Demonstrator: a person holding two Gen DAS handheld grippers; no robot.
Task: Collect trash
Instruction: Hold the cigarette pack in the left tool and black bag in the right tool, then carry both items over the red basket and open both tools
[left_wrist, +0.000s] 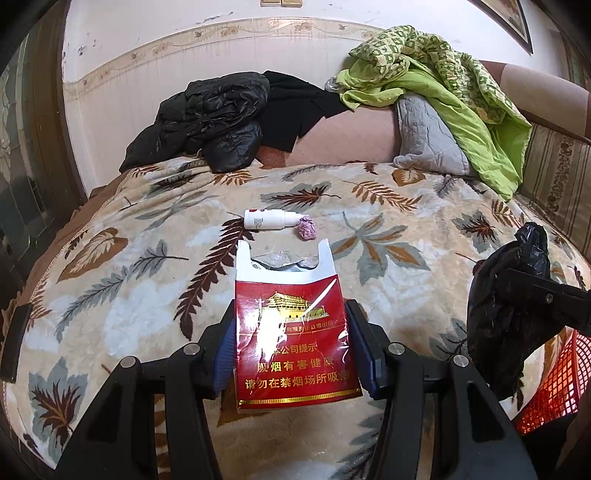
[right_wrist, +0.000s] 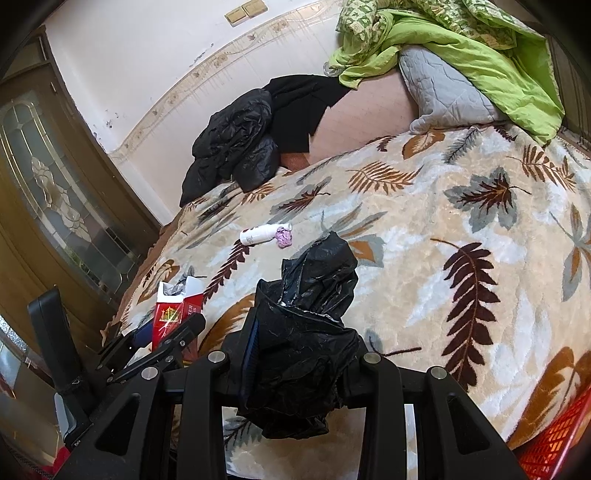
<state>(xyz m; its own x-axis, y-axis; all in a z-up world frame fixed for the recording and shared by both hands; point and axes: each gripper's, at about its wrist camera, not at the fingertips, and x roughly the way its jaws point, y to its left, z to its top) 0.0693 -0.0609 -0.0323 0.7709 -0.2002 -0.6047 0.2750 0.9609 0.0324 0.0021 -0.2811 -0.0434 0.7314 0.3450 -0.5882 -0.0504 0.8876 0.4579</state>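
My left gripper (left_wrist: 291, 332) is shut on a red cigarette pack (left_wrist: 295, 339) with a torn-open white top, held above the bed's near edge; the pack also shows in the right wrist view (right_wrist: 173, 317). My right gripper (right_wrist: 301, 354) is shut on a crumpled black plastic bag (right_wrist: 306, 332), which also shows at the right of the left wrist view (left_wrist: 506, 314). A small white bottle (left_wrist: 266, 219) lies on its side mid-bed, with a crumpled purple wad (left_wrist: 307, 228) touching its right end. Both show in the right wrist view: the bottle (right_wrist: 258, 234) and the wad (right_wrist: 283, 236).
The bed carries a leaf-patterned blanket (left_wrist: 147, 266). A black jacket (left_wrist: 207, 125), a grey pillow (left_wrist: 424, 133) and a green quilt (left_wrist: 461, 92) lie at its far side. An orange mesh basket (left_wrist: 554, 387) stands at the lower right. A wooden door (right_wrist: 55, 192) stands at the left.
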